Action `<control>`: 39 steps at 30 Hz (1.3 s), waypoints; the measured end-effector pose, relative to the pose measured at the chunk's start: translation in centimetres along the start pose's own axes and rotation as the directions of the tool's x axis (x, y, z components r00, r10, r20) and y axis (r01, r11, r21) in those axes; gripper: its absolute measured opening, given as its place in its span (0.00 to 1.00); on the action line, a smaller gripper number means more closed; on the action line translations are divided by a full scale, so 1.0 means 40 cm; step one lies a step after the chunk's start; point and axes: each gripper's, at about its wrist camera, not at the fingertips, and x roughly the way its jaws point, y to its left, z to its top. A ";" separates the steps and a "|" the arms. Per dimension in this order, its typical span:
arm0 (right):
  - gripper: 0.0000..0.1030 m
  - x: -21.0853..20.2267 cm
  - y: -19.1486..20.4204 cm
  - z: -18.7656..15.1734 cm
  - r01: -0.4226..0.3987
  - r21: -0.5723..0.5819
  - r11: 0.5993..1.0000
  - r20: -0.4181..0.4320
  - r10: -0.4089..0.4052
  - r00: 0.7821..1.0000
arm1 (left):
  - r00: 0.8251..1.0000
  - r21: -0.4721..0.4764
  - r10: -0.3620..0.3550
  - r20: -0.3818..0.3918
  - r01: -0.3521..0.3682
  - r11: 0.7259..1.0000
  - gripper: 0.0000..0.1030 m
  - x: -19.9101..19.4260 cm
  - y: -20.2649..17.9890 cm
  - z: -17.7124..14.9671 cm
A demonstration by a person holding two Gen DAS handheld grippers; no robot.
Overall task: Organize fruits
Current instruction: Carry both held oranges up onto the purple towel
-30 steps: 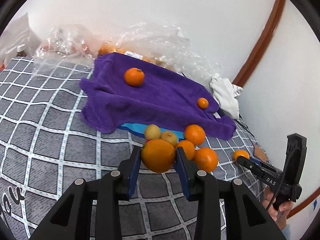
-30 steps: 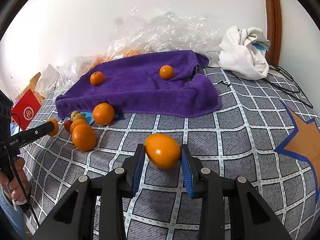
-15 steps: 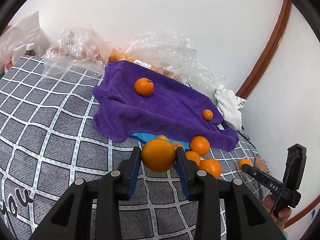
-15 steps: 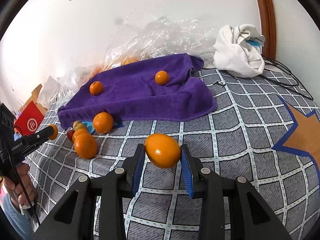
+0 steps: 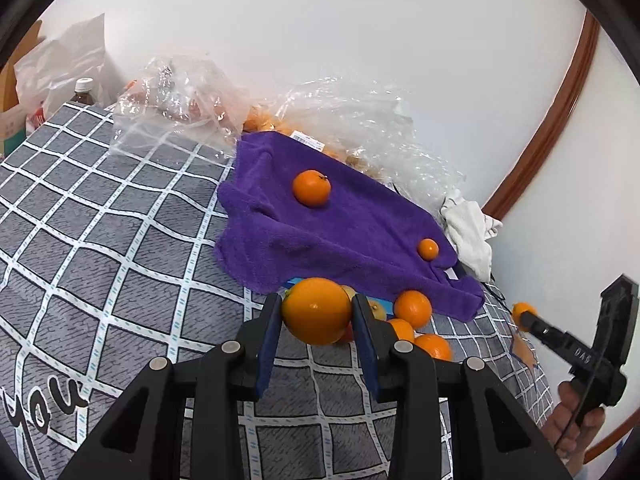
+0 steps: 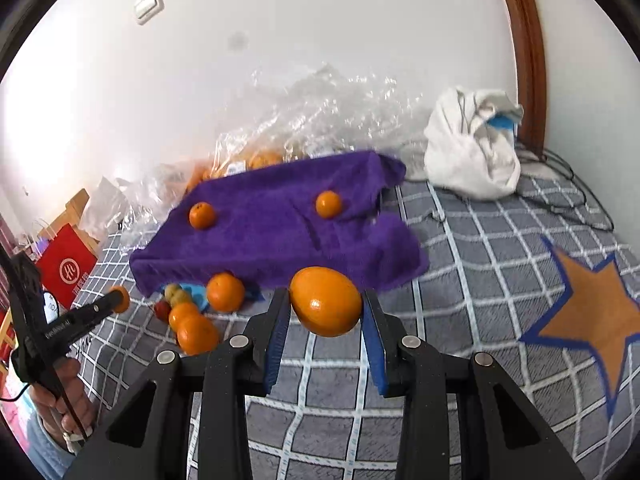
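here, the left gripper (image 5: 316, 314) is clamped on a round orange (image 5: 316, 309), its blue-lined fingers (image 5: 267, 344) pressed to either side of the fruit and holding it above a grey checked bed cover (image 5: 100, 280). the right gripper (image 6: 325, 312) is likewise closed around an oval orange (image 6: 326, 300), held clear of the bed cover (image 6: 480, 272) beside a printed orange star (image 6: 592, 316). a purple towel (image 5: 344, 236) lies draped over something raised on the bed, and two small mandarins sit on it well apart: a larger mandarin (image 5: 311, 187) near the far corner and a smaller mandarin (image 5: 428, 249) toward the white cloth bundle (image 5: 468, 232). at the towel's near edge a loose pile of oranges (image 5: 413, 309) rests on the cover, touching one another, with a pale yellowish fruit partly hidden behind the left gripper. from the right wrist view the same pile (image 6: 225, 292) shows two yellow-green fruits and one small red one beside a blue object poking out from under the towel (image 6: 280, 216). crumpled clear plastic bags (image 5: 360, 120) holding more orange fruit lie against the white wall behind the towel. a brown bottle (image 5: 83, 94) stands at the far left past the bed's edge, and a red paper bag (image 6: 66, 268) stands beyond the bed
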 end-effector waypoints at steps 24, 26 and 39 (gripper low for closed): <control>0.35 0.042 0.042 0.254 -0.011 -0.032 0.999 0.094 0.014 0.995 | 0.989 0.040 0.087 0.117 -0.092 0.995 0.33 -0.040 -0.066 0.265; 0.35 0.064 0.037 0.272 -0.017 -0.023 1.000 0.091 0.019 0.996 | 0.988 0.032 0.089 0.123 -0.094 0.995 0.33 -0.018 -0.068 0.295; 0.35 0.261 -0.016 0.244 -0.028 0.041 0.999 -0.003 0.028 1.000 | 0.991 0.074 0.132 0.031 -0.133 0.988 0.33 0.235 -0.089 0.287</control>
